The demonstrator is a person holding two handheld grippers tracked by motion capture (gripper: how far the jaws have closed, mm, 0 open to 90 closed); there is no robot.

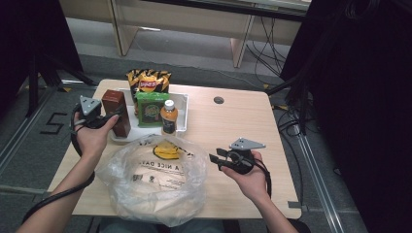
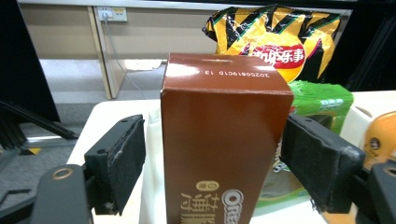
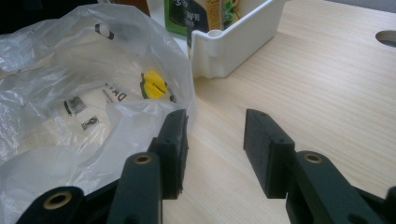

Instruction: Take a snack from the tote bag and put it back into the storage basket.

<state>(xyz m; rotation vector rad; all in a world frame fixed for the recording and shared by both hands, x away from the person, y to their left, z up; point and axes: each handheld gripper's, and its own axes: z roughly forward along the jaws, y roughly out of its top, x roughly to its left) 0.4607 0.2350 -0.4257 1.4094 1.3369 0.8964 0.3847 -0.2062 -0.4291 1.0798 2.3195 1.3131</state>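
Note:
A tall brown biscuit box (image 1: 115,111) (image 2: 219,140) stands upright at the left end of a white tray (image 1: 183,103). My left gripper (image 1: 111,118) (image 2: 212,126) straddles the box, one jaw on each side. A strip of tray shows between the left pad and the box, so the jaws are open around it. My right gripper (image 1: 216,158) (image 3: 215,119) hovers low over bare table to the right of a crumpled clear plastic bag (image 1: 155,179) (image 3: 70,93). It is open with nothing between its jaws, and the bag's edge brushes the outside of its left jaw.
In the tray behind the box are a yellow-black chips bag (image 1: 148,82) (image 2: 275,42), a green packet (image 1: 151,109) (image 2: 322,95) and an orange-drink bottle (image 1: 169,118) (image 2: 380,135). A cable hole (image 1: 218,100) (image 3: 387,37) lies in the table's far right part.

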